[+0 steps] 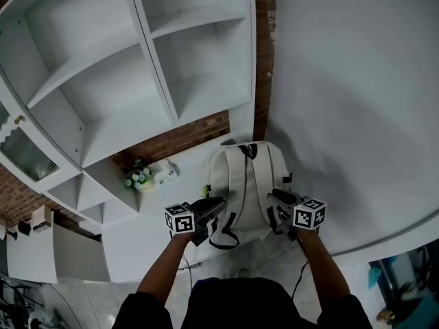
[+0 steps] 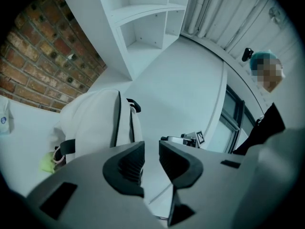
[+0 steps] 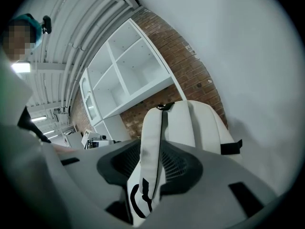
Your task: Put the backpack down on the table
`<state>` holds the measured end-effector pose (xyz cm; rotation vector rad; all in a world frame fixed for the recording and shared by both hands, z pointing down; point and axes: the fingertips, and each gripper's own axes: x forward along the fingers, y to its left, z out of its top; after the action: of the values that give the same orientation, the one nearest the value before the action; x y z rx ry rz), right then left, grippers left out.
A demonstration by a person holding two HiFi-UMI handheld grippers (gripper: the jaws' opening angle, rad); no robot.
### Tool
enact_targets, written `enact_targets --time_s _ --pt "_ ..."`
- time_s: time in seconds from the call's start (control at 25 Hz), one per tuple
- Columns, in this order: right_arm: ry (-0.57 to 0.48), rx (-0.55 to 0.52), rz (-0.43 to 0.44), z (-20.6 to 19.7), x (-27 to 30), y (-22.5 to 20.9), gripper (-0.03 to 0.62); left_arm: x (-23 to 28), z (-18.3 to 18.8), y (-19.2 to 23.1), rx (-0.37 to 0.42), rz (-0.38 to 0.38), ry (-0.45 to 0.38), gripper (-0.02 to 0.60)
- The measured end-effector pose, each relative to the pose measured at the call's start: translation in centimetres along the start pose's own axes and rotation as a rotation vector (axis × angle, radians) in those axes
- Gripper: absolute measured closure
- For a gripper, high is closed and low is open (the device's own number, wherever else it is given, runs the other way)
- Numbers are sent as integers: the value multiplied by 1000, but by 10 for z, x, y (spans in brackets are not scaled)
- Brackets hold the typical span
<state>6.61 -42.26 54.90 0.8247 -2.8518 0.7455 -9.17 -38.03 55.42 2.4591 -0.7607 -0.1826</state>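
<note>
A white backpack point(image 1: 245, 173) lies on the white table point(image 1: 140, 235), back panel and shoulder straps facing up, its top handle toward the brick wall. My left gripper point(image 1: 218, 204) sits at the left strap point(image 1: 230, 187), jaws nearly together with white strap between them point(image 2: 151, 162). The right gripper point(image 1: 278, 199) is shut on the right shoulder strap point(image 3: 151, 142), which runs up between its pads to the pack's body point(image 3: 202, 123). In the left gripper view the pack point(image 2: 95, 123) lies just ahead. Black strap ends dangle below the left gripper point(image 1: 221, 237).
A white open shelf unit point(image 1: 137, 67) stands behind the table against a brick wall point(image 1: 178, 141). A small bunch of flowers point(image 1: 139, 178) and a white object point(image 1: 164, 170) lie left of the pack. A yellow-green item point(image 2: 46, 163) sits beside it. A plain white wall point(image 1: 357, 81) stands on the right.
</note>
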Motion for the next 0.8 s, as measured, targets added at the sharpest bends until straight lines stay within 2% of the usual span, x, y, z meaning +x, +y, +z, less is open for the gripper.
enact_targets --time_s 0.08,0.32,0.52,0.68,0.8 --pt "22 -34 16 -4 2 12 448 0 -2 -7 0 -6 -1 480" --pt "47 -72 85 -17 9 55 450 -19 -3 -10 -18 52 -1 486" --pt "44 -97 103 -20 14 89 450 -40 -9 -24 19 99 -7 538" --pt "61 -111 122 -33 22 123 450 -62 -24 -32 3 153 24 556" --pt "80 -109 151 -49 24 157 450 -85 -34 -49 3 173 10 563"
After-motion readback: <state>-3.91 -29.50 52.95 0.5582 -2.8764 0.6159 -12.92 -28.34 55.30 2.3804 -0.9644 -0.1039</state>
